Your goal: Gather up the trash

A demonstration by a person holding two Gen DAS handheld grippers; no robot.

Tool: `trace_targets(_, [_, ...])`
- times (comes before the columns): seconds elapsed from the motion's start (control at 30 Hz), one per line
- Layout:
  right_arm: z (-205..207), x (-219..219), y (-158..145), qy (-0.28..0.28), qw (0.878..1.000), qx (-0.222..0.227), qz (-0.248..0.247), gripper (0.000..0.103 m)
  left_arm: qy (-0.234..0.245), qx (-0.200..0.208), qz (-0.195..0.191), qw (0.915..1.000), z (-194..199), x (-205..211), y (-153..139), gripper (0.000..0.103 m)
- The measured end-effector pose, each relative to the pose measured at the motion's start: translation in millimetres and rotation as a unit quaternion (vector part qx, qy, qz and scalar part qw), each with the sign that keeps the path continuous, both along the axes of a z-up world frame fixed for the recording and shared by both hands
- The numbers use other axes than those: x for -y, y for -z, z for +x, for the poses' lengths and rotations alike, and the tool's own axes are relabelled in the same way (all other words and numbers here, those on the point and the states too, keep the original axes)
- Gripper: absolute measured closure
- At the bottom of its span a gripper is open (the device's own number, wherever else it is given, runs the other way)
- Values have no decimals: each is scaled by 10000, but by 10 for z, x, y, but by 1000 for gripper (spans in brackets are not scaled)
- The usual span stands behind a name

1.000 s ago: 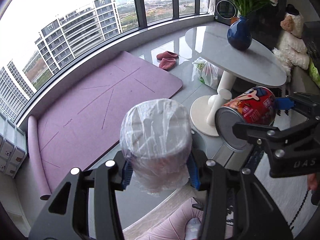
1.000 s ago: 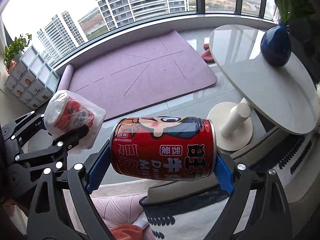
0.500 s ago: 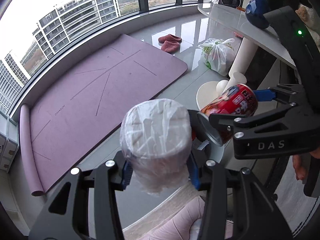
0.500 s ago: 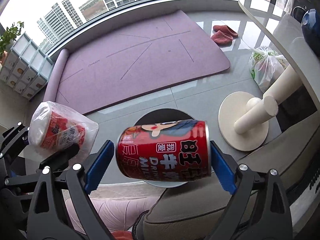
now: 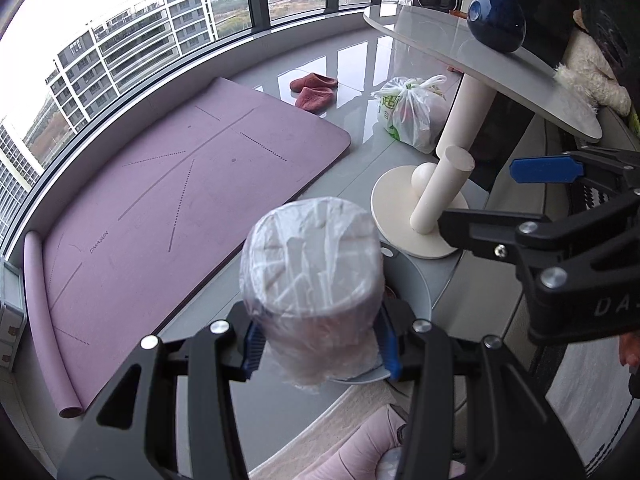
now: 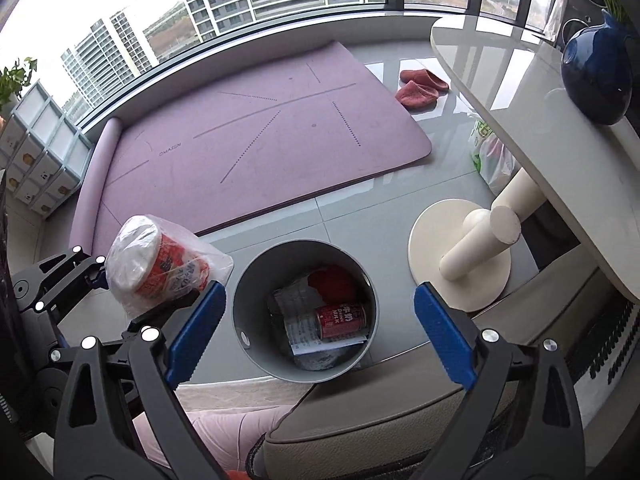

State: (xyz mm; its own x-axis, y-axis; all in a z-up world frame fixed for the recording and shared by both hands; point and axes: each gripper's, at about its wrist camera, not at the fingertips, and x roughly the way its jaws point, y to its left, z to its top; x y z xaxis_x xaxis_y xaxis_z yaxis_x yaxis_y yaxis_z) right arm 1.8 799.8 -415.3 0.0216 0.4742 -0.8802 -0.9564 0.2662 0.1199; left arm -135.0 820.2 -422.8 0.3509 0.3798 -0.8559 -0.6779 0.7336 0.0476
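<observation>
Left wrist view showed the left gripper (image 5: pixel 318 344) clenched on a white paper cup wrapped in crinkled clear plastic film (image 5: pixel 312 280), blue pads pressing its sides, cup bottom facing the camera. It hung over the near rim of the round grey waste bin (image 5: pixel 416 280), most of which the cup hid; likely it was held there ready to be dropped in. To the right, the right gripper (image 5: pixel 516 196) stood with jaws wide and nothing between them. A tied white plastic bag with green print (image 5: pixel 408 114) sat on the grey tiled floor beside the cream pedestal of the round grey table (image 5: pixel 440 36), past the corner of the purple yoga mat (image 5: pixel 180 184)

Right wrist view looked straight down into the bin (image 6: pixel 248 300) between the right gripper's (image 6: pixel 316 320) released blue pads. A red drink can (image 6: pixel 340 320) lay on its side at the bin's bottom among crumpled paper, so that piece was collected. The wrapped cup (image 6: pixel 156 268), red-printed, was gripped just left of the bin's rim
</observation>
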Motion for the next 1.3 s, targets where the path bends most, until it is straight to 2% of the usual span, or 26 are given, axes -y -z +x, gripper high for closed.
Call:
trace_targets(0.2, [85, 153, -54, 153, 9999, -24, -62, 11, 206, 16, -41, 9998, 207, -31, 133, 53])
trace_targets(0.23, [97, 182, -61, 189, 9998, -40, -68, 11, 204, 7, -88, 9998, 229, -41, 169, 51])
trace_targets(0.3, [108, 252, -75, 255, 9996, -55, -78, 11, 141, -7, -104, 9998, 252, -54, 207, 38])
trace_targets(0.37, [122, 314, -92, 315, 9994, -53, -89, 11, 83, 17, -31, 10000, 256, -38, 207, 32])
trace_targets(0.53, [154, 486, -145, 484, 9987, -51, -124, 11, 137, -44, -60, 9999, 265, 41, 155, 29])
trace_targets(0.63, [161, 626, -210, 635, 9979, -34, -129, 11, 266, -178, 97, 9994, 274, 150, 66, 29])
trace_targets(0.8, [187, 1004, -369, 970, 9951, -43, -184, 11, 669, -502, 641, 9944, 336, 487, -208, 23])
trace_targets(1.03, [189, 2093, -895, 1924, 9813, 41, -108, 11, 1184, -501, 489, 9905, 497, 1213, -857, 22])
trace_targets(1.13, [166, 2731, -1201, 2460, 9691, 181, -84, 11, 1559, -530, 483, 9852, 637, 1684, -1150, 21])
trace_targets(1.3, [185, 3967, -1744, 3433, 9382, 450, -1, 11, 2321, -294, 356, 9716, 924, 2612, -1720, 18])
